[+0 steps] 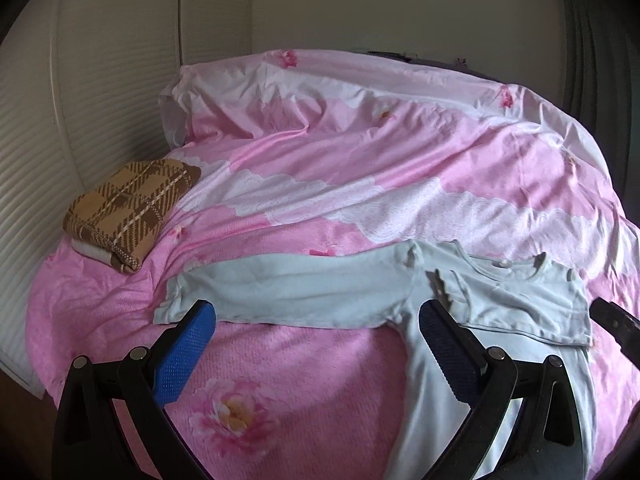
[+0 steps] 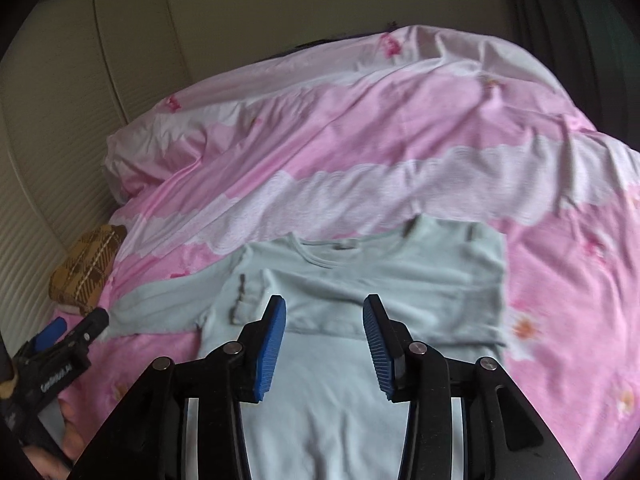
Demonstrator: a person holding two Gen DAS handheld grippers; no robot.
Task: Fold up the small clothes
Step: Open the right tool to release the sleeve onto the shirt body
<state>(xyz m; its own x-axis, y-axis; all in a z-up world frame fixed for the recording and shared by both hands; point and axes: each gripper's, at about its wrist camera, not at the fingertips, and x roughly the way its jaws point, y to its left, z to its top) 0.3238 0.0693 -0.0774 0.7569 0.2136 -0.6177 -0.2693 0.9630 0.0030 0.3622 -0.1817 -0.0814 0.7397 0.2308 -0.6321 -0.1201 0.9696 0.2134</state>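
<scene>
The pale blue long-sleeved shirt (image 2: 360, 280) lies flat on the pink floral bedcover (image 2: 400, 140), in the lower centre of the right wrist view. Its neckline points toward the top of the frame. One sleeve (image 1: 280, 292) is spread out toward the left of the frame. The other side is folded in over the chest, leaving a straight folded edge across the body. A small dark mark or tag shows on the fabric near the left shoulder in the right wrist view; nothing on it can be read.

The right gripper (image 2: 325, 344) hangs over the shirt body. Its jaws stand partly apart, with nothing between the blue pads (image 2: 272, 344) and no cloth held.

The left gripper (image 1: 316, 344) is at the lower edge of the left wrist view, above the spread sleeve and the bedcover. Its jaws are wide apart and hold nothing. The same tool appears at the lower left of the right wrist view, held in a hand (image 2: 68, 436). White lettering runs along its black body but is too small and blurred to read.

A folded brown plaid garment (image 1: 128, 216) rests on the bedcover at the left of the left wrist view, near the cream slatted wall panel (image 1: 36, 168), well apart from the shirt. A white folded item lies under it.
</scene>
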